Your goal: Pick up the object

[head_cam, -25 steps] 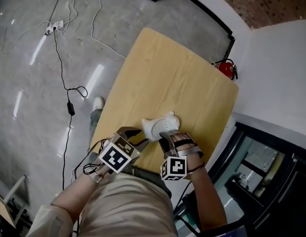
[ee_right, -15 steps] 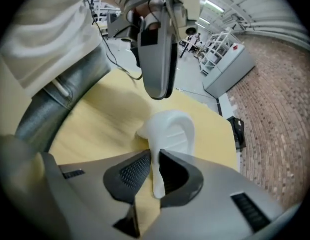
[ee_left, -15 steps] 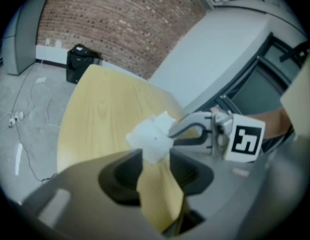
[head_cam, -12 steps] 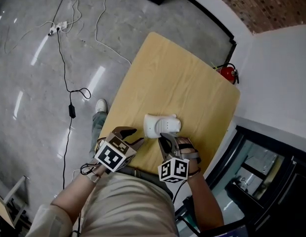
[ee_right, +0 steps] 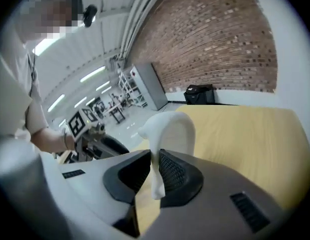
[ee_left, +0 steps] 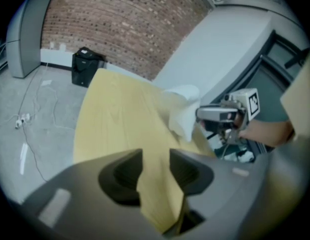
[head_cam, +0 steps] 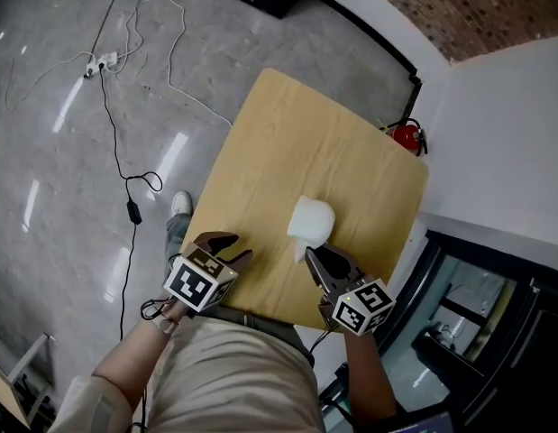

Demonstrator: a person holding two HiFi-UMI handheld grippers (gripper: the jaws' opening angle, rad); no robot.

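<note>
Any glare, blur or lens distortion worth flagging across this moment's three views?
Head view: sharp, with streaks of glare on the floor. Left gripper view: soft throughout, fisheye-bent, black corners. Right gripper view: same fisheye vignette, but the white object in the right gripper reads clearly.

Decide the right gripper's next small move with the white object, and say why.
Probably a slow, straight lift with the right gripper: its jaws are shut on only a thin edge of the white curved object over the pale wooden table, so a jerk might free it. The left gripper is open, empty.
</note>
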